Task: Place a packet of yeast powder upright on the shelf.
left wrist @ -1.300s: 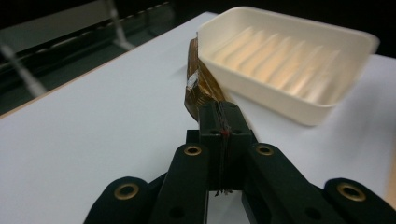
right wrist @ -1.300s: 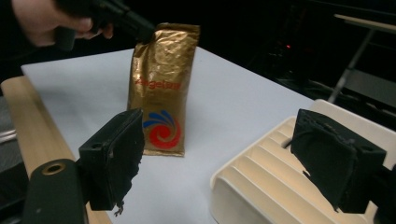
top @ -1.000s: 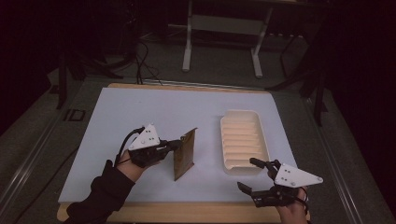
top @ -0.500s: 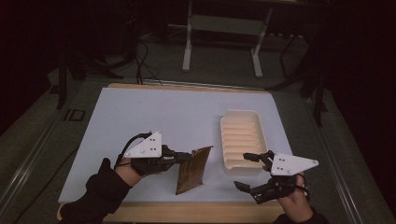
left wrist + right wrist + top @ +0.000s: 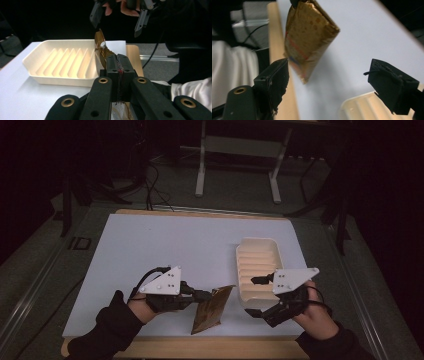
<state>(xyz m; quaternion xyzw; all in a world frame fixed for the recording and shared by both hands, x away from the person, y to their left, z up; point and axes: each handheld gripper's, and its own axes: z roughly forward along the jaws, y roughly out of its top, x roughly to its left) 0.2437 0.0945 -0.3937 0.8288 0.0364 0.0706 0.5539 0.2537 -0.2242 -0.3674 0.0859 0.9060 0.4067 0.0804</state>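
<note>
High view: left gripper (image 5: 209, 296), clamped on the crinkled gold-brown foil packet (image 5: 210, 309), has carried it right. Right gripper (image 5: 259, 296), jaws apart, has closed in near the ribbed cream plastic tray (image 5: 259, 251). Handover looks likely.

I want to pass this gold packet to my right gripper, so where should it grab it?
Probably the free lower end of the gold packet. The left gripper pinches its upper edge, so it hangs tilted above the table. Bring the right gripper, jaws open, from the tray side, closing across the flat faces.
</note>
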